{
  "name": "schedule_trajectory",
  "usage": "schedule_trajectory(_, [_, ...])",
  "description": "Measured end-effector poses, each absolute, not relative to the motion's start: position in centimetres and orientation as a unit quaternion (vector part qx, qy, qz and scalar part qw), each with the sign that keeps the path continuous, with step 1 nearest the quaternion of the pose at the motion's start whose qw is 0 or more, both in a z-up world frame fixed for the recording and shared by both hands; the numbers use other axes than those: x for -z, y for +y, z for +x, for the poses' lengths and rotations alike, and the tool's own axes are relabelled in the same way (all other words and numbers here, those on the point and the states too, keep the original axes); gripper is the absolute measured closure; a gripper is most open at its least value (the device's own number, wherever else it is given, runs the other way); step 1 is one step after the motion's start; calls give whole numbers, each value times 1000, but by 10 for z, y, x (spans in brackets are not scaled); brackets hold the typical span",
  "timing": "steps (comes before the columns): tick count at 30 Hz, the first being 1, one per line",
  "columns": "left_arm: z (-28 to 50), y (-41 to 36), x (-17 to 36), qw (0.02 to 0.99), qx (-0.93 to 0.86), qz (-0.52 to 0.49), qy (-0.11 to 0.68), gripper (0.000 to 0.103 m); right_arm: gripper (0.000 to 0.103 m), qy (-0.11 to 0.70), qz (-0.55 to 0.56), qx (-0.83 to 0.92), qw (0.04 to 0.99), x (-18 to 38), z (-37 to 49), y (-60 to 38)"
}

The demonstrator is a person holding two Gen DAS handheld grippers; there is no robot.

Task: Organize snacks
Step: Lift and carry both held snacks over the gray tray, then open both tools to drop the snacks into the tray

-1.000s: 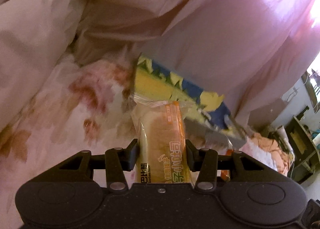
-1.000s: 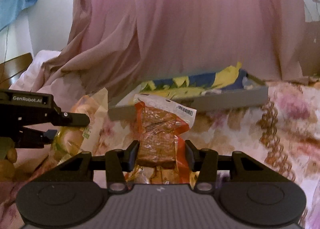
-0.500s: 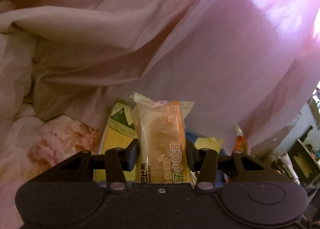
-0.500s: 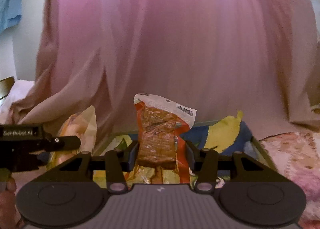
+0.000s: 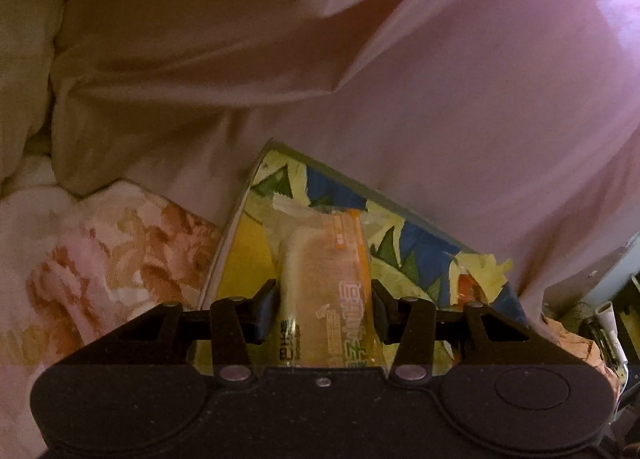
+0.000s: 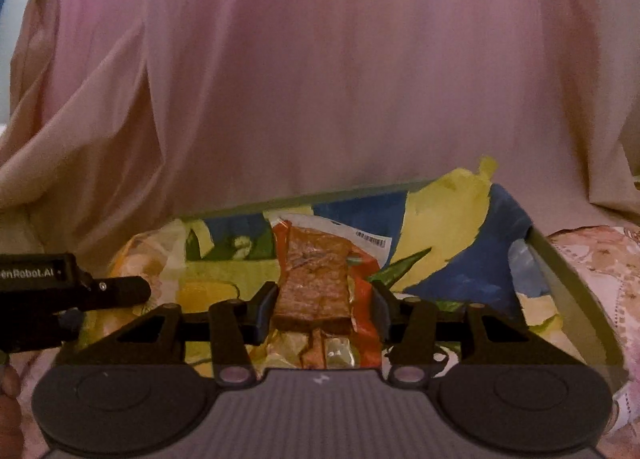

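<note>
Gripping a bread packet [image 5: 324, 291], the left claw [image 5: 323, 309] is clamping it from both sides, pads pressing on the wrapper, and it is hanging over the near left corner of a shallow tray [image 5: 416, 219] lined with blue, yellow and green paper. The packet is pointing away from the camera, its crimped end reaching over the tray's patterned floor. The right claw [image 6: 325, 309] is clamped on a brown snack bar packet [image 6: 316, 283] with an orange-red edge and a barcode flap, and this one is sitting above the middle of the same tray [image 6: 560, 267]. In the right wrist view the left claw's black body is poking in from the left edge with its bread packet [image 6: 160, 255] just beyond it, over the tray's left end. The tray is resting on a flowered bedspread [image 5: 104, 259], and a pink curtain [image 6: 320, 79] is draping down right behind it.
</note>
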State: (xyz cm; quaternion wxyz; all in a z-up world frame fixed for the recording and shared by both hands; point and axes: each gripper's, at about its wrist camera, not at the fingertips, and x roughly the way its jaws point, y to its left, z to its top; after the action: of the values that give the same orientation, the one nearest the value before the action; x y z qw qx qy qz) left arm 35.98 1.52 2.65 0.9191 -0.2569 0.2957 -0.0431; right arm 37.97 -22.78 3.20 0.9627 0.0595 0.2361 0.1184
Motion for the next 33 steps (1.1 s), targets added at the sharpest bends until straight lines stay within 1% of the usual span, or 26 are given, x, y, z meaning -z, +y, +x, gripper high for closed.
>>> schedule_trajectory(1, [360, 15, -25, 920, 42, -253, 295, 54, 47, 238, 54, -119, 962, -28, 381, -226])
schedule_trajectory(4, [359, 13, -27, 924, 46, -247, 289, 53, 37, 245, 40, -119, 961, -19, 381, -219])
schedule_trajectory(5, [358, 13, -27, 924, 48, -248, 288, 52, 38, 245, 35, -119, 962, -17, 380, -218])
schedule_trajectory(7, [357, 14, -29, 924, 48, -251, 285, 45, 36, 240, 27, -116, 964, -16, 374, -215])
schedule_trajectory(9, [356, 14, -31, 925, 43, -249, 285, 40, 27, 235, 22, -114, 965, -19, 369, -215])
schedule_trajectory(10, [354, 14, -32, 925, 40, -248, 284, 38, 20, 231, 22, -112, 966, -20, 367, -216])
schedule_trajectory(11, [351, 14, -34, 926, 39, -248, 283, 37, 17, 226, 22, -110, 968, -22, 363, -217])
schedule_trajectory(12, [348, 14, -35, 926, 38, -247, 282, 32, 16, 219, 23, -108, 969, -26, 361, -219])
schedule_trajectory(13, [344, 14, -37, 928, 37, -245, 279, 25, 13, 213, 24, -108, 971, -28, 355, -221])
schedule_trajectory(14, [339, 14, -40, 931, 34, -241, 273, 22, 9, 206, 26, -106, 972, -33, 351, -223])
schedule_trajectory(15, [334, 14, -43, 933, 32, -237, 268, 18, 6, 197, 27, -103, 975, -37, 343, -225])
schedule_trajectory(16, [330, 13, -46, 937, 33, -232, 261, 16, 3, 189, 29, -102, 976, -43, 336, -227])
schedule_trajectory(17, [324, 13, -48, 940, 35, -226, 255, 16, 2, 179, 29, -101, 978, -47, 328, -232])
schedule_trajectory(19, [312, 12, -53, 943, 38, -218, 247, 10, 0, 165, 29, -100, 981, -54, 313, -239])
schedule_trajectory(22, [289, 10, -59, 950, 39, -207, 232, 6, 0, 145, 40, -90, 985, -62, 287, -253])
schedule_trajectory(28, [239, 6, -70, 964, 45, -173, 198, 1, 0, 103, 44, -71, 991, -71, 231, -271])
schedule_trajectory(33, [197, 4, -81, 970, 53, -156, 176, 1, 0, 72, 33, -58, 995, -76, 186, -275])
